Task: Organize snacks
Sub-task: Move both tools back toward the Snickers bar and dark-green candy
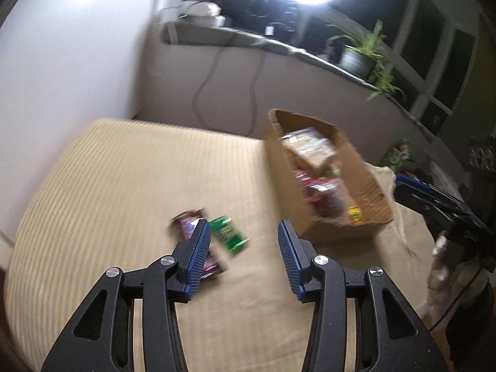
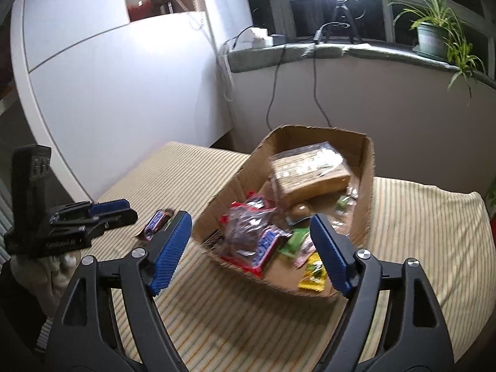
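Note:
An open cardboard box [image 1: 279,167] [image 2: 229,192] stands on the striped tablecloth and holds several snack packets. Among them are a tan clear-wrapped pack [image 2: 310,170], a red packet [image 2: 257,238] and a yellow packet [image 2: 313,276]. A purple snack bar [image 1: 186,226] [image 2: 158,220] and a green packet [image 1: 229,237] lie on the cloth left of the box. My left gripper [image 1: 243,228] is open above these two, with nothing between its pads. My right gripper [image 2: 251,217] hangs open over the box's near end and holds nothing. The left gripper [image 2: 124,210] also shows at the left of the right wrist view.
The striped tablecloth [image 1: 108,170] reaches to a white wall on the left. Behind the table a windowsill [image 2: 310,52] carries a potted plant [image 2: 434,37], a ring light on a tripod [image 2: 344,15] and hanging cables. A gloved hand [image 2: 55,266] holds the left gripper.

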Motion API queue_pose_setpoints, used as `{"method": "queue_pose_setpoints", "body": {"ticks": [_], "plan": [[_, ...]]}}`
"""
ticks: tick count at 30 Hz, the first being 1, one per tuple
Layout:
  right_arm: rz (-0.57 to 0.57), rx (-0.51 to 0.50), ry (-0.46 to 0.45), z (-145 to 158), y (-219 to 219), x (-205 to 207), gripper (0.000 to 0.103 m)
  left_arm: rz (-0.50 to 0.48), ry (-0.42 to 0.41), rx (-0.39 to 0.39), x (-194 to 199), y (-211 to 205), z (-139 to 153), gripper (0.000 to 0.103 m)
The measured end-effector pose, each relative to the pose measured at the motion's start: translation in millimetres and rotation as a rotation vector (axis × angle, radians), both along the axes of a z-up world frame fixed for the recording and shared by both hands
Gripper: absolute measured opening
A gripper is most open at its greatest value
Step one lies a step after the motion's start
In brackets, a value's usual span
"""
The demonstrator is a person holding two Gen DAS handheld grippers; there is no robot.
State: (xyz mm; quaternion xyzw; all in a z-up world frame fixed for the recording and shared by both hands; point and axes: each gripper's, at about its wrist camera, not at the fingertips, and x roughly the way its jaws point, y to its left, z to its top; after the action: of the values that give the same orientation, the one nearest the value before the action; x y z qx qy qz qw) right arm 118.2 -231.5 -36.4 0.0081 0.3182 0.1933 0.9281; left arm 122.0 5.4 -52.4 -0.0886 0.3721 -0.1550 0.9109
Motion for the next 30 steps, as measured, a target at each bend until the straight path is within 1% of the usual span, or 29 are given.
{"method": "queue_pose_setpoints", "body": {"ticks": [5,11,13,15,16,18,24,30], "plan": [[0.073,-0.003,0.023,-7.5,25.6,-11.5,0.081,0.058,0.035,-0.033,-7.8,32.0,-9.8,0.044],[0.161,-0.039,0.053,-26.1,66.3,-19.0,0.08,0.04,0.059,-0.052,-6.7,33.3,-16.4,0.044],[0.177,-0.042,0.074,-35.0,79.2,-17.7,0.072,0.026,0.071,-0.053,-3.2,29.2,-20.3,0.044],[0.188,-0.037,0.102,-42.9,88.2,-14.9,0.058,0.011,0.083,-0.05,1.5,24.3,-23.1,0.044],[0.188,-0.038,0.113,-46.7,91.8,-12.9,0.056,0.006,0.087,-0.048,2.3,23.2,-24.8,0.044],[0.178,-0.054,0.128,-54.8,101.5,-8.7,0.048,-0.003,0.097,-0.045,8.1,19.5,-26.7,0.044],[0.164,-0.073,0.161,-73.2,123.9,0.3,0.041,-0.024,0.113,-0.019,22.8,13.0,-32.1,0.044],[0.138,-0.09,0.18,-85.6,136.5,12.3,0.037,-0.041,0.137,0.02,36.3,9.1,-40.2,0.044]]}}
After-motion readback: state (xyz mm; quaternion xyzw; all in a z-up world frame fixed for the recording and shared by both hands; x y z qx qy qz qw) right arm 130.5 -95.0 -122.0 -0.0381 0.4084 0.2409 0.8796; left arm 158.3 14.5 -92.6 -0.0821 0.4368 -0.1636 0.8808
